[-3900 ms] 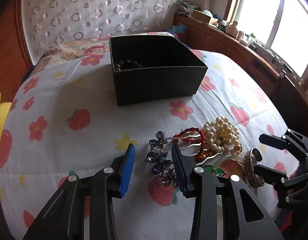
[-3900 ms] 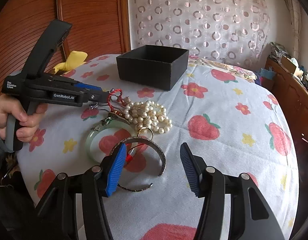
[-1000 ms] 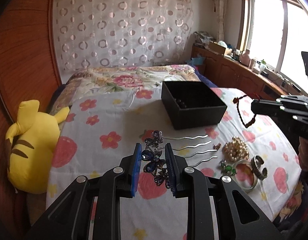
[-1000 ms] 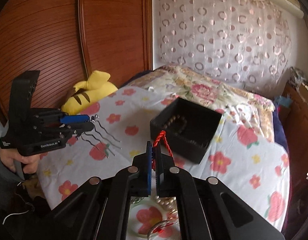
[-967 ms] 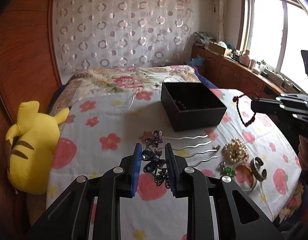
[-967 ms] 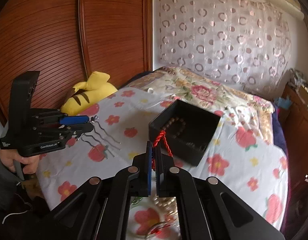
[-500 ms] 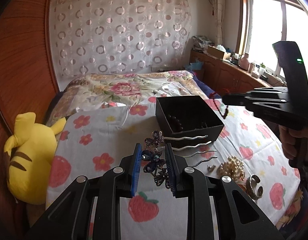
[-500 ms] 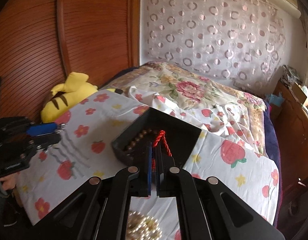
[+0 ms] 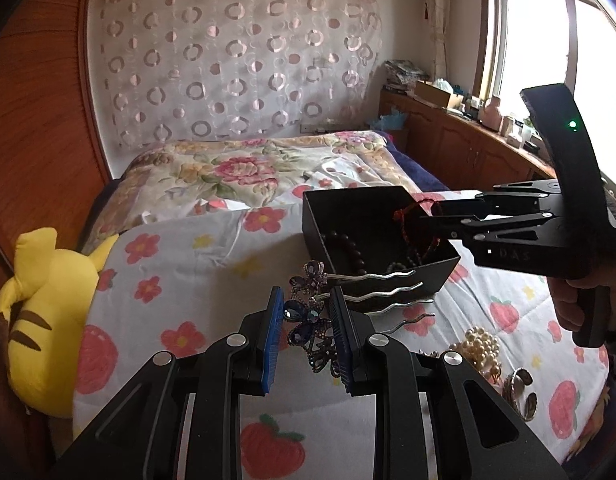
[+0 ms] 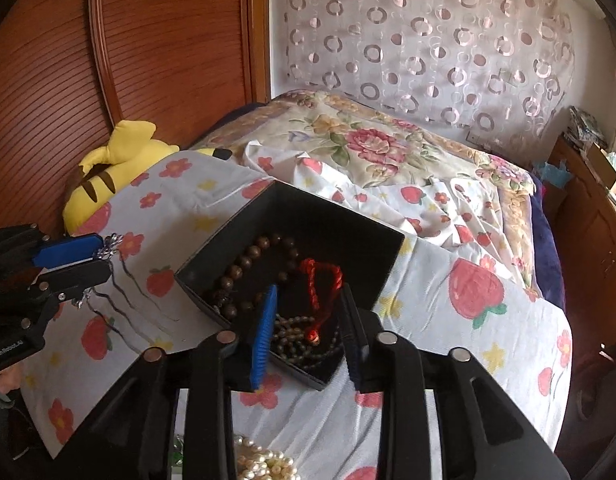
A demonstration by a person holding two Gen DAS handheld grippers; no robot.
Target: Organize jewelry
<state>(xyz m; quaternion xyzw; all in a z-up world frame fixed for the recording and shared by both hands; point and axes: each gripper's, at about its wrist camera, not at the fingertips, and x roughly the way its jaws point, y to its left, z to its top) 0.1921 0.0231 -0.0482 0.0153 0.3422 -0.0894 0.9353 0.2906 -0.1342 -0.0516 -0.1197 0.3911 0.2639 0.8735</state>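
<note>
A black open box sits on the strawberry-print bedcover and holds brown bead strands. My right gripper is open above the box, and a red cord bracelet hangs loose between its fingers over the box; in the left wrist view the bracelet is at my right gripper's tip. My left gripper is shut on a purple jewelled hair comb with silver wavy prongs, held in the air short of the box.
A pearl strand and a metal cuff lie on the cover at the right. A yellow plush toy lies at the left edge. A wooden wardrobe stands at the left, cabinets and a window at the right.
My right gripper moved over the box and opened, so the red bracelet is no longer pinched. My left gripper lifted the hair comb off the cover and carried it toward the box.
</note>
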